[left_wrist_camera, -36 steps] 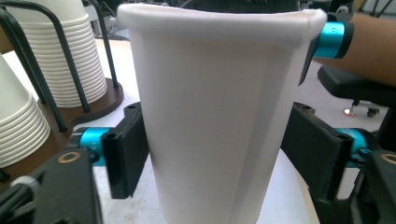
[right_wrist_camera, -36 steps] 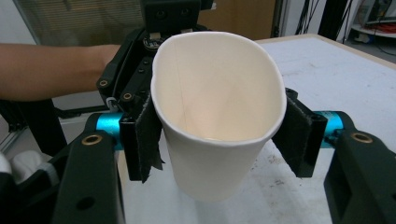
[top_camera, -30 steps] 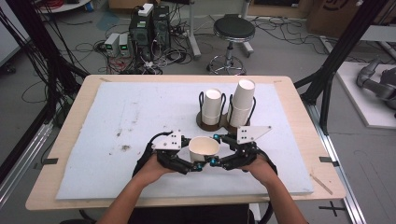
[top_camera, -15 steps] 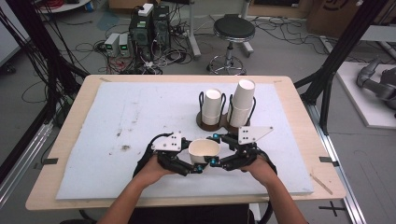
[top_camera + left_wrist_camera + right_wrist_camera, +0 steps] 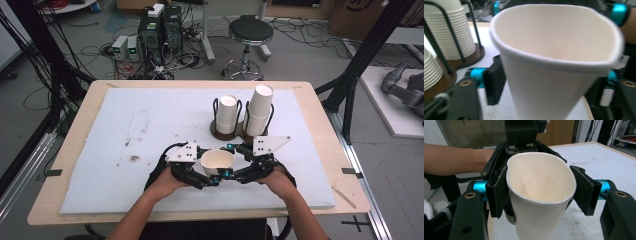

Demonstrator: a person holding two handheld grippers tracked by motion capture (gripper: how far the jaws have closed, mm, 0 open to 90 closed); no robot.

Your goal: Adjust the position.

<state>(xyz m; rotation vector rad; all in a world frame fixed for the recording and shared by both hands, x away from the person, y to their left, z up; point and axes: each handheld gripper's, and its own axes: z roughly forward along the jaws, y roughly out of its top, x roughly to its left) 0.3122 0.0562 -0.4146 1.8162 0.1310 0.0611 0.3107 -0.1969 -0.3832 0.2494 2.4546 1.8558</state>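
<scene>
A white paper cup [image 5: 217, 161] is held upright just above the white mat, near the table's front edge, between my two grippers, which face each other. My left gripper [image 5: 206, 165] comes in from the left and is shut on the cup. In the left gripper view its pads [image 5: 494, 80] press the cup [image 5: 554, 62] and the rim is bent out of round. My right gripper [image 5: 227, 161] comes in from the right and is shut on the same cup. In the right gripper view the cup [image 5: 539, 185] sits between the pads [image 5: 499, 192].
Two stacks of paper cups [image 5: 227, 115] [image 5: 260, 107] stand in wire racks on brown bases just behind the grippers. The white mat [image 5: 125, 145] covers most of the wooden table [image 5: 345, 165]. A stool, computers and cables lie on the floor beyond.
</scene>
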